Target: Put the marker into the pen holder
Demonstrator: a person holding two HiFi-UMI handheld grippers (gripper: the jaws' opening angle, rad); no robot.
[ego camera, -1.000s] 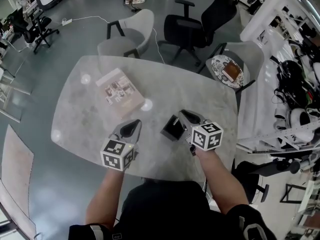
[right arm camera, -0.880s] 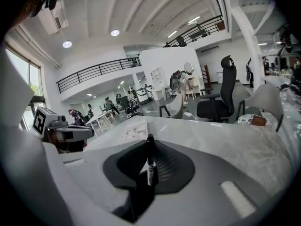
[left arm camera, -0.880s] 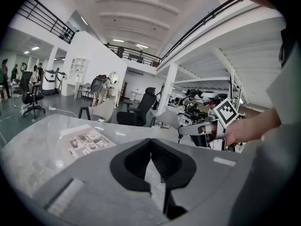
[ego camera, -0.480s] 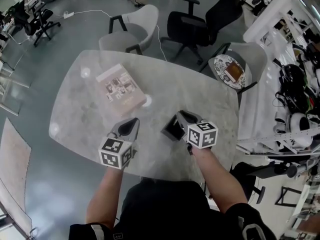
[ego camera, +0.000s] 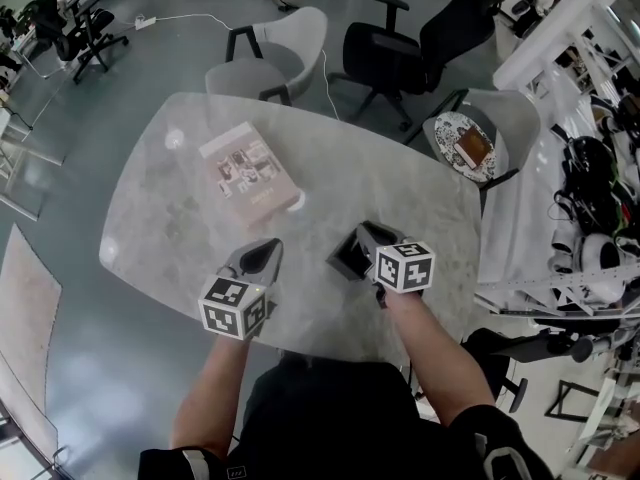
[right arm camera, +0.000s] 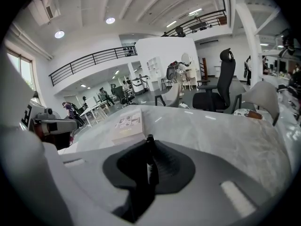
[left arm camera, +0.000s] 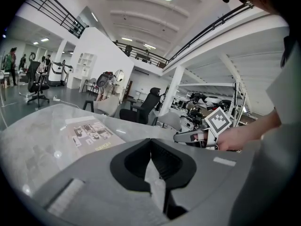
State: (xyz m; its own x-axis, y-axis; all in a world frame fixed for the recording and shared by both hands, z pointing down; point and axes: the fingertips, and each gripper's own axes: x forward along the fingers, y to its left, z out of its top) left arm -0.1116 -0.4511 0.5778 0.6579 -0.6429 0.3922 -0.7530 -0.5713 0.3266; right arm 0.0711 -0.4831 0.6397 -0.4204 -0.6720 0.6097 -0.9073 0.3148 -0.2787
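Clamping a black marker (right arm camera: 150, 166) in the right tool (right arm camera: 149, 147), pads shut on the barrel, one end poking up past them and the other hidden below. Hovering that tool just right of the black pen holder (ego camera: 348, 256), at the near right of the bench (ego camera: 180, 238); judging the marker as not yet in. Holding the left tool (ego camera: 267, 251) apart to the left, pads together at the tips and gripping nothing.

Doing this step well probably meaning:
- tipping the hidden lower end toward the holder's opening
- centring over the opening rather than over a wall
- lowering the marker well inside before parting the pads
- guarding against a knock on the rim toppling what looks like a light holder, with the left tool near enough for steadying it

Reading no writing with confidence:
- spotting a pale label on the marker's barrel, too blurred
- seeing small photos and a line of print on the book (ego camera: 250, 171) at the far left, too small
- finding only square patterns on the tools' cubes
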